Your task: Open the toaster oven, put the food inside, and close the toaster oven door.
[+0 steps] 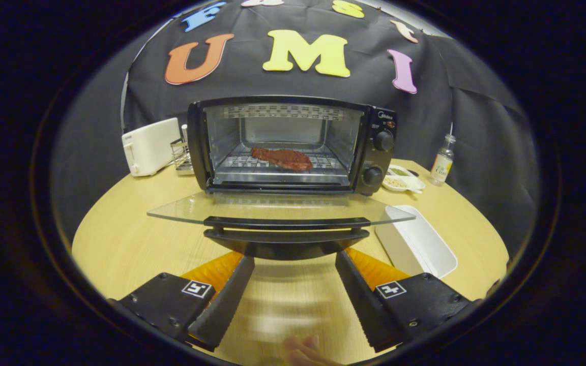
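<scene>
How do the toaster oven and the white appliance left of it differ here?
The toaster oven is black, with its glass door folded down flat and a piece of meat on its rack; the white toaster is pale, closed-sided and smaller. The oven has two knobs on its right panel; the toaster shows a side lever. Both stand on the wooden table. The gripper is open, fingertips just under the door's handle.

white toaster [149, 146] | wire rack [182, 155] | small dish [403, 179] | bottle [442, 161] | white tray [417, 246] | round wooden table [120, 239]
</scene>
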A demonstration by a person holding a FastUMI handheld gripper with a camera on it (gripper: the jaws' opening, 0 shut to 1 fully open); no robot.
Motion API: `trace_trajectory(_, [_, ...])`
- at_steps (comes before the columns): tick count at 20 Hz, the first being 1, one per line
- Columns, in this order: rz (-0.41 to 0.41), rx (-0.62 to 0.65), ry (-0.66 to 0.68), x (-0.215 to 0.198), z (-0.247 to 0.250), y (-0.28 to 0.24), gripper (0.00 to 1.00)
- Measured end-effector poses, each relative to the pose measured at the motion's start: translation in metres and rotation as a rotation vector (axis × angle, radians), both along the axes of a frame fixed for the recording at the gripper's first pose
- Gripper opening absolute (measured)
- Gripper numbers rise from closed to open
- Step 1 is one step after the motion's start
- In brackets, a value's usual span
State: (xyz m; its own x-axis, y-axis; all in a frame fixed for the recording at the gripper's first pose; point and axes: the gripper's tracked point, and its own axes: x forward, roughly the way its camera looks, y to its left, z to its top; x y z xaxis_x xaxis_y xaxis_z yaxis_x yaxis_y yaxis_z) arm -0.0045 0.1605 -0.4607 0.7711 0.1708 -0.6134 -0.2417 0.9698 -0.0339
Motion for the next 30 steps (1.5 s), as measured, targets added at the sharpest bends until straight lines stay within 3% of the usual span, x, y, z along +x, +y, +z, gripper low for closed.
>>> trace_trajectory(21, [-0.005,0.041,-0.221,0.094,0.113,0.012,1.00])
trace_trajectory(26, [0.032,0.088,-0.334,0.059,0.185,-0.002,1.00])
trace_trajectory(30, [0.006,0.123,-0.426,0.014,0.251,-0.033,1.00])
